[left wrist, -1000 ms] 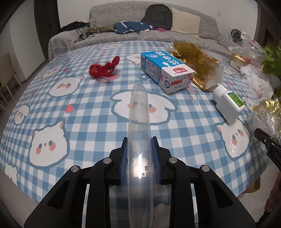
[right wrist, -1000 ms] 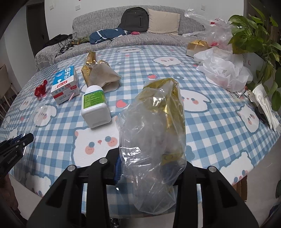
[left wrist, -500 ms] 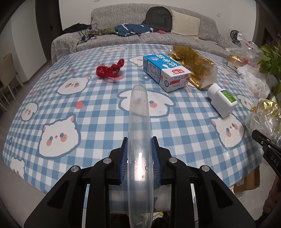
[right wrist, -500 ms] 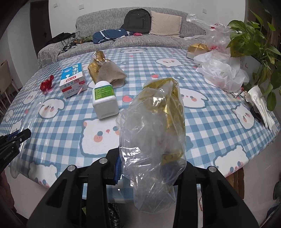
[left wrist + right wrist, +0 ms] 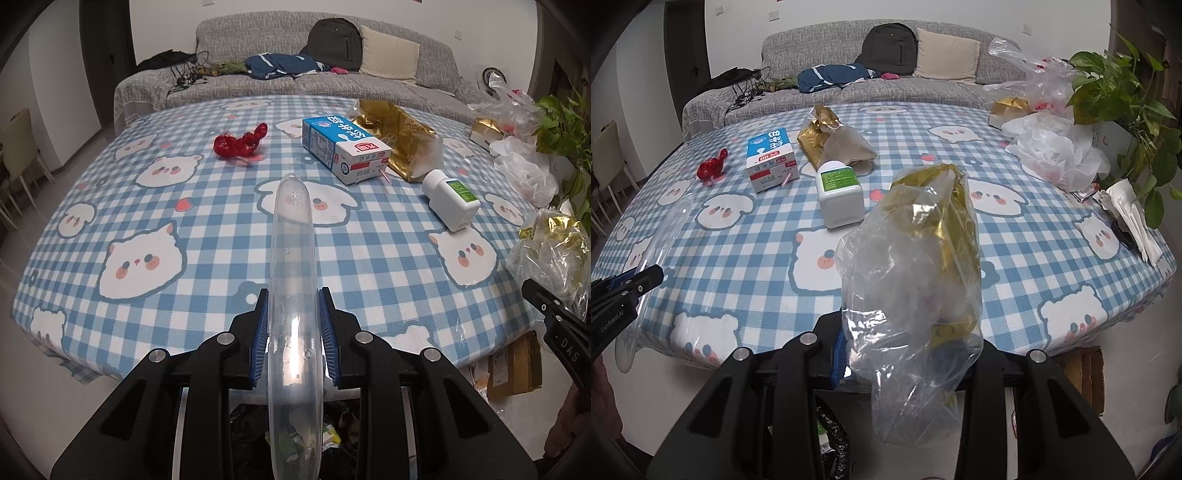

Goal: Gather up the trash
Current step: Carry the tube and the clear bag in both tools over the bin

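My left gripper (image 5: 293,332) is shut on a clear plastic lid (image 5: 293,280) held edge-on, just off the table's front edge. My right gripper (image 5: 905,350) is shut on a clear plastic bag with gold wrapping (image 5: 919,266); its fingers are mostly hidden by the bag. On the checked tablecloth (image 5: 184,229) lie a blue milk carton (image 5: 343,147), a white bottle with a green label (image 5: 450,199), a gold paper bag (image 5: 402,133) and a red wrapper (image 5: 240,142). A black trash bag (image 5: 332,432) with scraps shows below the left gripper.
White plastic bags (image 5: 1056,155) and a potted plant (image 5: 1126,96) stand at the table's right side. Napkins (image 5: 1134,218) lie by the right edge. A cardboard box (image 5: 1086,373) sits on the floor. A grey sofa (image 5: 871,85) with a backpack is behind.
Both grippers have pulled back from the table and risen, each keeping its load. The table edge and the trash bag below have come into view.
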Action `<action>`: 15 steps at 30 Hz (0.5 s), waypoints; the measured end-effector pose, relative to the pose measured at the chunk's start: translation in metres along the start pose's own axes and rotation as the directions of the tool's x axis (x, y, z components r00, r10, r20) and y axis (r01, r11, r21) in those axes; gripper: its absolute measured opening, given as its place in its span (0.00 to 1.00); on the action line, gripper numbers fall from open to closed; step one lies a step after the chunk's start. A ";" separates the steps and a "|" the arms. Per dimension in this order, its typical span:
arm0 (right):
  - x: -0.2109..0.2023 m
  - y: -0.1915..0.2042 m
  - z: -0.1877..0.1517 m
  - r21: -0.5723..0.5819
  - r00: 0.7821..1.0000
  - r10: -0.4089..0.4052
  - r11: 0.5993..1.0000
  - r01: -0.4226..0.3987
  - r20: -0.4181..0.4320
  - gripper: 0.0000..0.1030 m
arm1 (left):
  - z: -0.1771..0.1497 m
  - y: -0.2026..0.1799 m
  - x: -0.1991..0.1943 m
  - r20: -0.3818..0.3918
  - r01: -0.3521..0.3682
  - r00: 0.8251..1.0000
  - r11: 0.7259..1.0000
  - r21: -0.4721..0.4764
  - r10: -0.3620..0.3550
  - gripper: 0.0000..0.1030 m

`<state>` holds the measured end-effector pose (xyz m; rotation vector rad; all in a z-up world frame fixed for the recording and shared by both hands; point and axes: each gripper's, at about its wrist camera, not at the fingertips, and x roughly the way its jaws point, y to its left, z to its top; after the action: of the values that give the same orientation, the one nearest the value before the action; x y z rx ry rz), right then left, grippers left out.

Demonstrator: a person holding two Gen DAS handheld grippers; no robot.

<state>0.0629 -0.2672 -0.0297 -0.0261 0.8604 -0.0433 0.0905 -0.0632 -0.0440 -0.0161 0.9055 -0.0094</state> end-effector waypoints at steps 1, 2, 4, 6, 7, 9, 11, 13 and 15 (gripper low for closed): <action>-0.002 0.000 -0.002 -0.001 1.000 0.001 1.000 -0.001 0.000 0.33 | -0.002 0.000 -0.002 -0.001 0.001 1.000 1.000 0.000 -0.001 0.25; -0.004 0.000 -0.003 -0.001 1.000 0.003 1.000 -0.003 0.001 0.33 | -0.003 0.000 -0.003 -0.001 0.002 1.000 1.000 -0.001 -0.002 0.25; -0.009 0.000 -0.006 0.000 1.000 0.003 1.000 -0.003 0.004 0.33 | -0.007 -0.001 -0.008 0.001 0.004 1.000 1.000 -0.002 -0.004 0.25; -0.013 0.000 -0.010 0.002 1.000 0.004 1.000 -0.004 0.006 0.33 | -0.011 -0.001 -0.012 0.001 0.008 1.000 1.000 -0.004 -0.008 0.25; -0.016 0.000 -0.011 0.002 1.000 0.004 1.000 -0.004 0.008 0.33 | -0.014 -0.001 -0.014 0.001 0.008 1.000 1.000 -0.005 -0.008 0.25; -0.020 0.000 -0.015 0.002 1.000 0.007 1.000 -0.007 0.011 0.33 | -0.019 -0.002 -0.019 0.003 0.012 1.000 1.000 -0.005 -0.012 0.25; -0.026 0.000 -0.019 0.003 1.000 0.008 1.000 -0.008 0.014 0.33 | -0.022 -0.003 -0.024 0.005 0.017 1.000 1.000 -0.005 -0.017 0.25; -0.030 0.000 -0.022 0.003 1.000 0.009 1.000 -0.009 0.018 0.33 | -0.026 -0.004 -0.029 0.009 0.024 1.000 1.000 -0.006 -0.024 0.25; -0.035 0.000 -0.025 0.002 1.000 0.012 1.000 -0.012 0.022 0.33 | -0.030 -0.004 -0.034 0.013 0.027 1.000 1.000 -0.005 -0.027 0.25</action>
<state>0.0210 -0.2652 -0.0199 -0.0190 0.8384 -0.0327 0.0462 -0.0672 -0.0356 -0.0327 0.8924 -0.0319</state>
